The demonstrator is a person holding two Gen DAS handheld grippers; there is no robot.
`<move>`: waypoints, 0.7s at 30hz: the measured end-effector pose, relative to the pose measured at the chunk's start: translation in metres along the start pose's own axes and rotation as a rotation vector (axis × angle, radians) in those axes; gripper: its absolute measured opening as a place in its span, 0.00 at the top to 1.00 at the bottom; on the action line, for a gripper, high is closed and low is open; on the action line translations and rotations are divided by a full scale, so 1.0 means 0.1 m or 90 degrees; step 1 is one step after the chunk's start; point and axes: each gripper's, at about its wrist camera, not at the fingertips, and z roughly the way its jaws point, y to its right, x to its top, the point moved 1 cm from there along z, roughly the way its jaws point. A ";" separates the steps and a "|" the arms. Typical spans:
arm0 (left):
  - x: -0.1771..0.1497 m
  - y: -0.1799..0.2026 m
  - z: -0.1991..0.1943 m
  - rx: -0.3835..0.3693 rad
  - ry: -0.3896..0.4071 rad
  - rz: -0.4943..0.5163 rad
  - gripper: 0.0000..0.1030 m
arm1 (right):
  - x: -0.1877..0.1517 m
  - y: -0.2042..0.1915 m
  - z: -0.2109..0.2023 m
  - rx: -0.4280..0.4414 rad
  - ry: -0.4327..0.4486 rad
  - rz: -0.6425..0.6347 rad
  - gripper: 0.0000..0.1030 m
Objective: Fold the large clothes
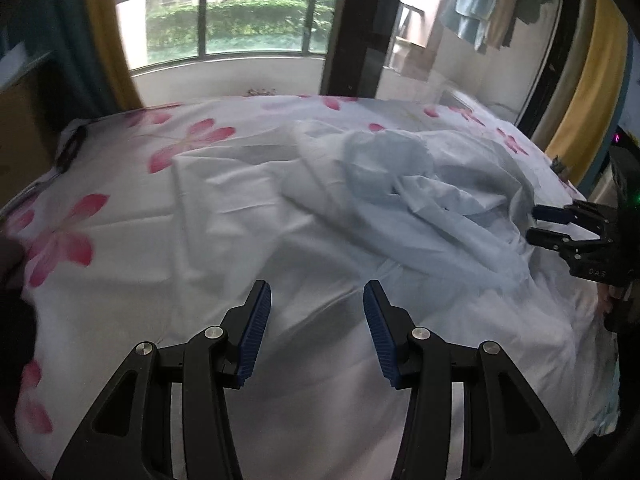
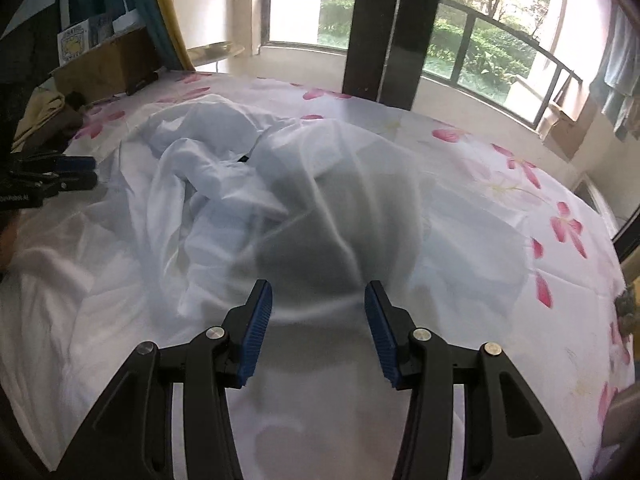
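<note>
Folding has hardly begun, judging by how things lie: the pale blue garment (image 1: 420, 200) sits bunched in a rumpled heap on the flowered bedsheet (image 1: 192, 140), toward the right half of the bed in the left wrist view, with loose folds and creases running every way and no clean fold visible. The left gripper (image 1: 317, 330) hovers over cloth near the bed's near edge, jaws apart with nothing pinched between them. The right gripper (image 2: 318, 330) likewise stands released above the heap's near side, its pads not pressing any fabric. Spreading the garment flat appears still to be done, and after that every fold.
</note>
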 end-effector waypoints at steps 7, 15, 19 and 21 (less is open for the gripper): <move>-0.21 -0.16 -0.34 0.026 0.019 -0.032 0.51 | -0.18 0.16 -0.25 -0.029 0.004 0.031 0.53; -0.53 -0.38 -0.65 0.060 0.014 -0.066 0.51 | -0.46 0.29 -0.58 -0.063 0.005 0.051 0.51; -0.73 -0.45 -0.77 0.070 0.003 -0.081 0.50 | -0.62 0.36 -0.71 -0.082 0.000 0.069 0.50; -0.82 -0.47 -0.82 0.076 0.000 -0.087 0.49 | -0.71 0.40 -0.77 -0.092 -0.002 0.080 0.48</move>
